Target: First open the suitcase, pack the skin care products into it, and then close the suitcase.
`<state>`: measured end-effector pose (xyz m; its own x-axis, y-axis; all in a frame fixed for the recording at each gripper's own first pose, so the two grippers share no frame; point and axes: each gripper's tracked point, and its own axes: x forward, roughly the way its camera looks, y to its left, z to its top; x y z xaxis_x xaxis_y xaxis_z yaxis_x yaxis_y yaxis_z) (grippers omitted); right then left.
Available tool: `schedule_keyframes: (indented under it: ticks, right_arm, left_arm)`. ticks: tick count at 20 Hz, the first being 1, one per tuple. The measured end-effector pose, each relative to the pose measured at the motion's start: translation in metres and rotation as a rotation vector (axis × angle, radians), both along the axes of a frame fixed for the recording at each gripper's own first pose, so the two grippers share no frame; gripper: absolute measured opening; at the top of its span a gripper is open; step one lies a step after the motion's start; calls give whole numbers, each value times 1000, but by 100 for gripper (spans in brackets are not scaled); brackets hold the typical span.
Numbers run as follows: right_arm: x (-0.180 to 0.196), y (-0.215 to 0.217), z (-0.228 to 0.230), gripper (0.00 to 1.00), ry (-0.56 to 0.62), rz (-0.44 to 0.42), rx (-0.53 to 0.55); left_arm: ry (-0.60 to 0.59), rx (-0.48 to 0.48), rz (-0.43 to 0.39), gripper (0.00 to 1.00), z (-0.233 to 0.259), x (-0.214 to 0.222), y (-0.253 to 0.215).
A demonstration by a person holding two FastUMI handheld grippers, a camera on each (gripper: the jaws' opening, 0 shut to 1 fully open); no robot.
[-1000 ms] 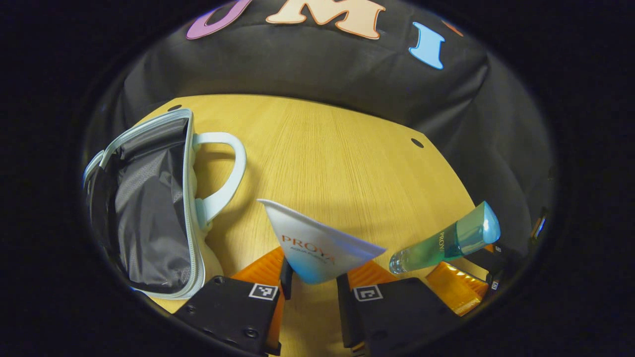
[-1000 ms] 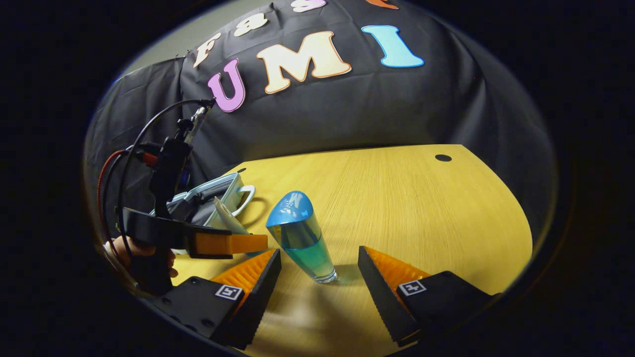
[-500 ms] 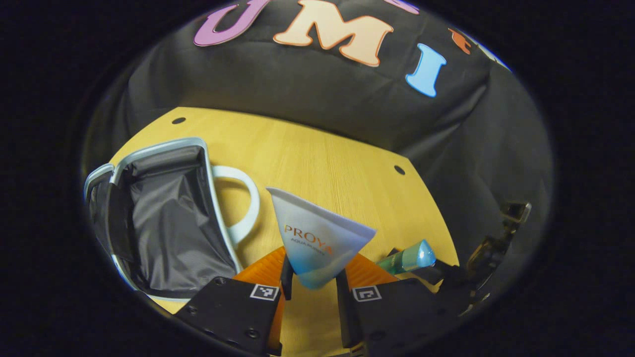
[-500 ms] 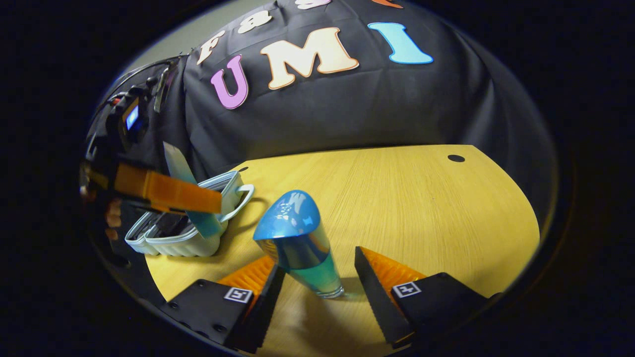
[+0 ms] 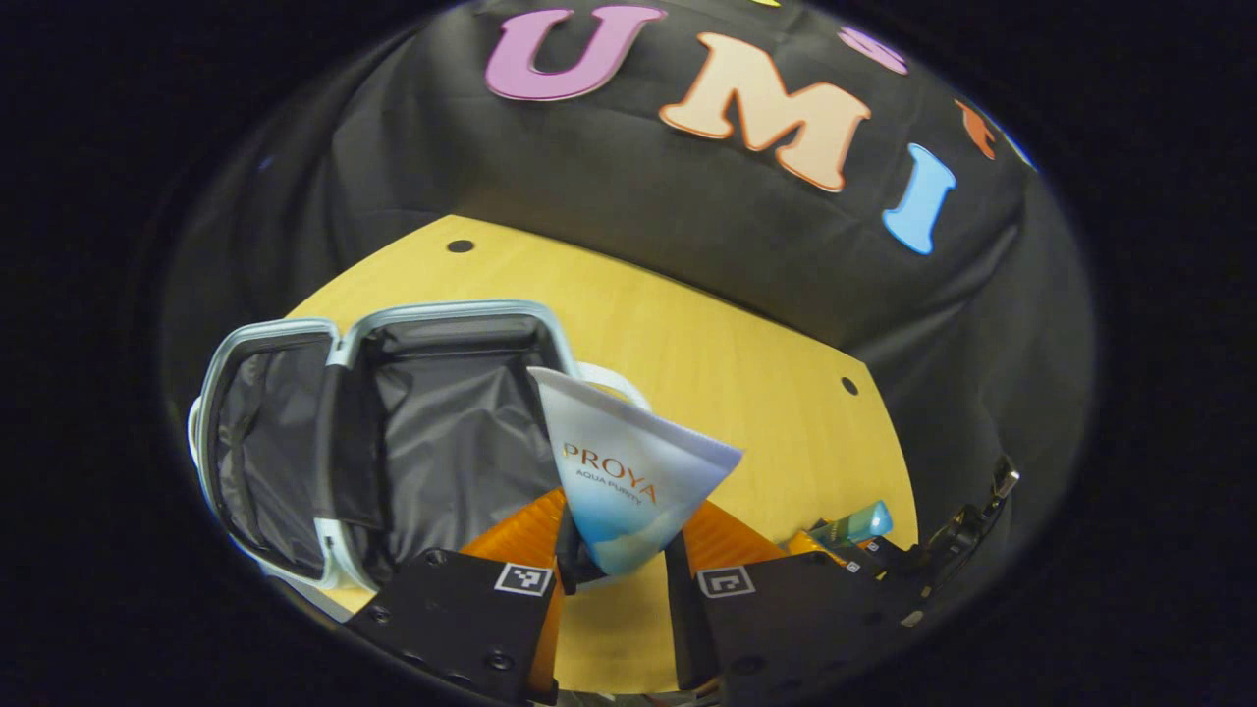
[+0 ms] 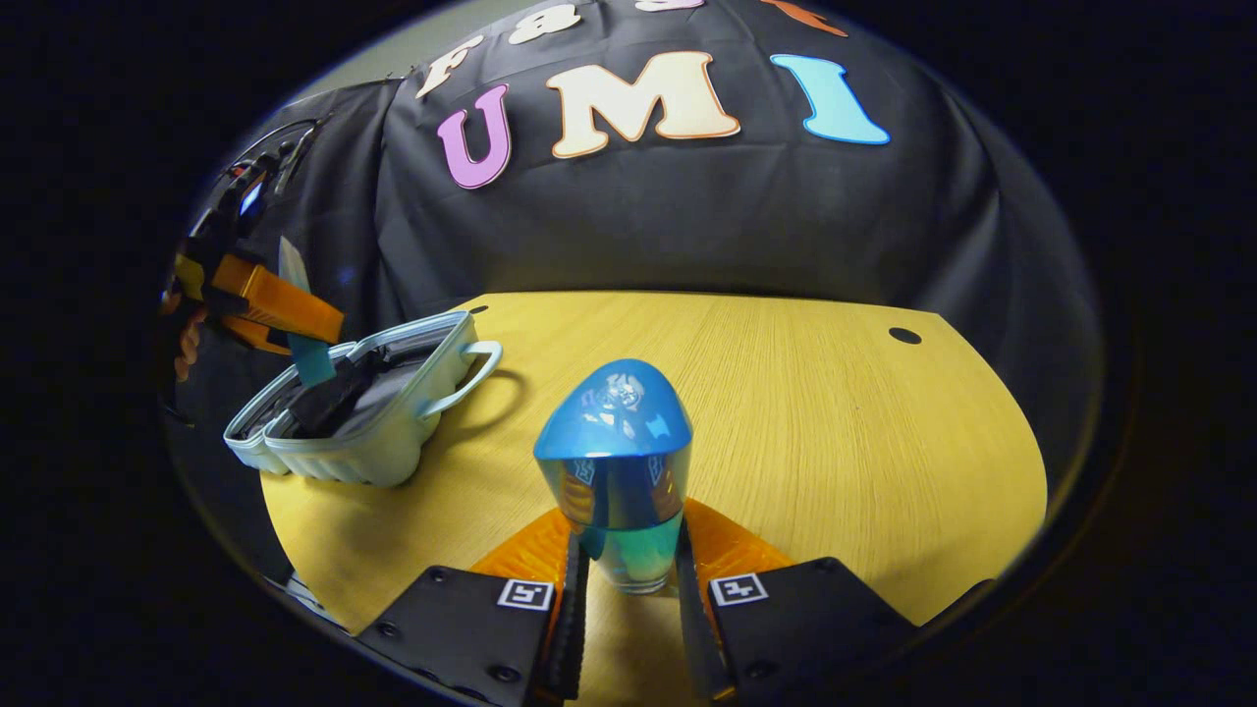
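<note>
Holding the tube (image 5: 628, 481), the left gripper (image 5: 619, 565) is above the open suitcase (image 5: 295, 432); the right gripper (image 6: 628, 579) clamps the bottle (image 6: 619, 471) on the counter (image 6: 835, 432).

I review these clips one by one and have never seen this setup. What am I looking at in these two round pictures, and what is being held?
No robot here: a person holds a two-finger hand-held gripper in each hand, and a fisheye camera rides on each, looking along its fingers.

The left gripper view shows the left hand-held gripper shut on a white and blue tube, held above the open suitcase, whose dark lining is visible.

The right gripper view shows the right hand-held gripper shut on a blue-capped bottle standing on the yellow wooden table. Farther off to its left sit the same suitcase and the other gripper with the tube over it.

Nothing can be seen packed inside yet.
</note>
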<state>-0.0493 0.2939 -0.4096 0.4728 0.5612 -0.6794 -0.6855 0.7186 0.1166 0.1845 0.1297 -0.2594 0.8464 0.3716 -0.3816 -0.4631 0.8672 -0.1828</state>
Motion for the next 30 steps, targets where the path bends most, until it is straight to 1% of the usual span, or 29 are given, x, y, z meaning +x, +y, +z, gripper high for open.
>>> schedule_keyframes:
  ticks: [1,2,3,4,5,6,7,9,10,11,12,15,16,17,18,20,22,23,24,25,26,27,28,29,30]
  right_arm:
    - [-1,0,-1,41,1,-3,-21]
    - [0,0,0,39,-3,1,-35]
    - [-2,3,7,42,-3,6,-35]
    - [-3,7,12,39,-2,7,-29]
    - [-6,10,18,39,0,9,-26]
    - [-7,14,23,39,-3,12,-30]
    - [-10,17,28,41,-8,16,-37]
    - [-15,27,45,41,-5,18,-31]
    - [-20,36,57,39,6,19,-10]
    - [-24,47,70,41,13,19,20]
    - [-28,60,84,39,18,26,46]
    - [-44,107,114,41,19,77,95]
    - [-51,123,121,41,31,98,109]
    - [-60,140,122,39,48,121,123]
    - [-68,157,124,41,59,148,137]
    - [-85,190,122,41,70,209,142]
    - [-100,219,113,41,100,260,139]
    - [-110,231,105,39,133,278,134]
    - [-116,241,96,41,161,293,125]
    - [-121,250,87,41,184,305,106]
    - [-125,254,76,38,207,317,79]
    - [-128,259,65,41,227,326,59]
    - [-131,262,55,41,255,327,45]
    - [-134,262,48,39,278,333,41]
    - [-137,262,40,42,295,336,26]
  left_arm:
    - [30,-11,17,39,-4,-9,12]
    - [58,-25,29,39,-10,-17,24]
    - [93,-47,32,39,-19,-24,34]
    - [132,-71,38,39,-31,-29,44]
    - [163,-92,38,43,-40,-32,52]
    - [192,-114,33,40,-50,-33,58]
    - [226,-140,21,39,-60,-33,61]
    - [294,-186,17,40,-78,-36,65]
    - [320,-201,11,40,-87,-35,69]
    - [340,-216,10,40,-94,-36,72]
    - [359,-231,7,40,-100,-36,75]
    - [402,-257,-2,40,-114,-35,83]
    - [408,-259,-8,36,-117,-35,85]
    - [405,-263,-8,39,-117,-35,87]
    - [400,-270,-12,42,-117,-33,87]
    - [366,-299,-34,51,-110,-30,78]
    - [331,-311,-42,73,-98,-30,72]
    - [316,-301,-33,84,-89,-33,73]
    - [293,-290,-19,96,-80,-38,74]
    - [264,-283,-9,97,-70,-44,75]
    - [235,-279,-1,97,-59,-51,77]
    - [209,-275,11,97,-48,-61,81]
    - [187,-271,25,97,-40,-72,86]
    - [167,-266,45,97,-32,-82,91]
    - [153,-263,63,97,-27,-94,98]
